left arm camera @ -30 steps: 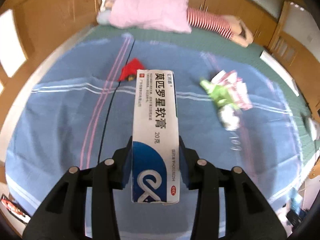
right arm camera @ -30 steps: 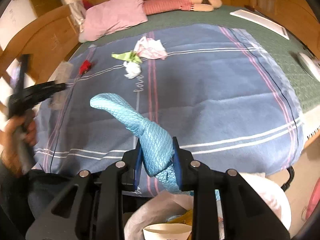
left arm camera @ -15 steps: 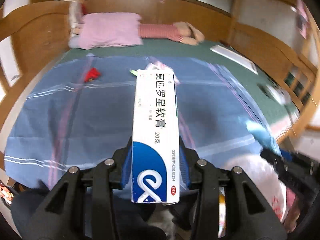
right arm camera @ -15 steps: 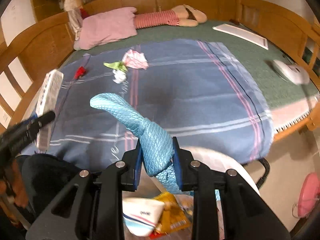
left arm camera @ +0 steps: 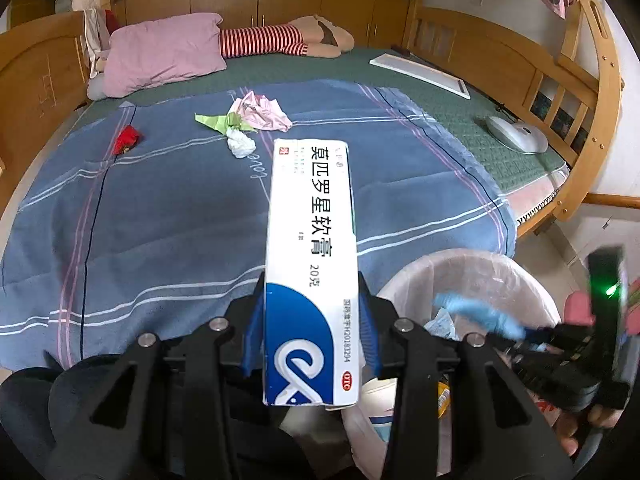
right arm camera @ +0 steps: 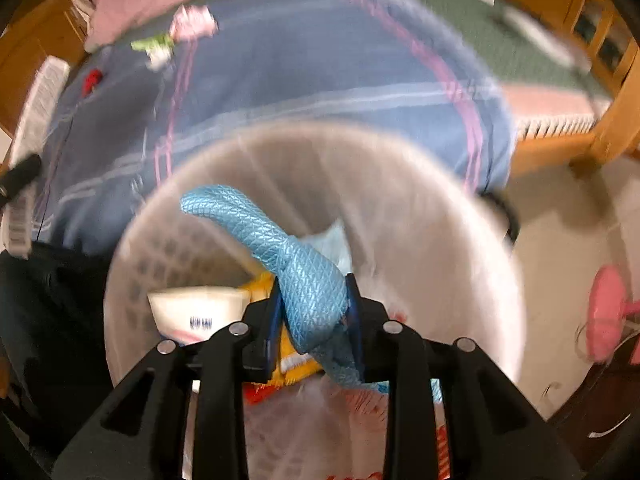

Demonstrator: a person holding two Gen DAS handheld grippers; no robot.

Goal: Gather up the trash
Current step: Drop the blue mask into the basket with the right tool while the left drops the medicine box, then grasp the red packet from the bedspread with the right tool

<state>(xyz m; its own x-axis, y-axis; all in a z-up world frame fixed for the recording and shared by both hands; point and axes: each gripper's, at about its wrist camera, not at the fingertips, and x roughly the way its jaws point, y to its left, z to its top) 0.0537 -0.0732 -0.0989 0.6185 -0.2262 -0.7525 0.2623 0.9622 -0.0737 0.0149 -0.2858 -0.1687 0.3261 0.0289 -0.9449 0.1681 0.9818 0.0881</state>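
Note:
My left gripper [left arm camera: 310, 320] is shut on a long white-and-blue ointment box [left arm camera: 312, 220], held over the near edge of the bed. A white bin [left arm camera: 472, 268] lined with a plastic bag stands just to its right. My right gripper [right arm camera: 314, 308] points down over the bin [right arm camera: 420, 200]. Its jaws are opening, with a twisted blue textured wrapper [right arm camera: 256, 228] still between the pads. Inside the bin lie a white cup and yellow packaging. On the blue blanket lie a pink crumpled paper [left arm camera: 262, 114], a green scrap [left arm camera: 218, 122], a white tissue [left arm camera: 241, 145] and a red piece [left arm camera: 127, 140].
A pink pillow [left arm camera: 164, 54] and a striped doll [left arm camera: 260, 40] lie at the head of the bed. A white board [left arm camera: 420, 74] and a white oval device [left arm camera: 516, 136] rest on the green mat. The wooden bed frame [left arm camera: 592, 92] rises at the right. A pink fan [right arm camera: 608, 312] stands on the floor.
My left gripper swung right along the bed with the box, bringing the bin into view. My right gripper dropped over the bin with the blue wrapper, and its jaws stand slightly wider.

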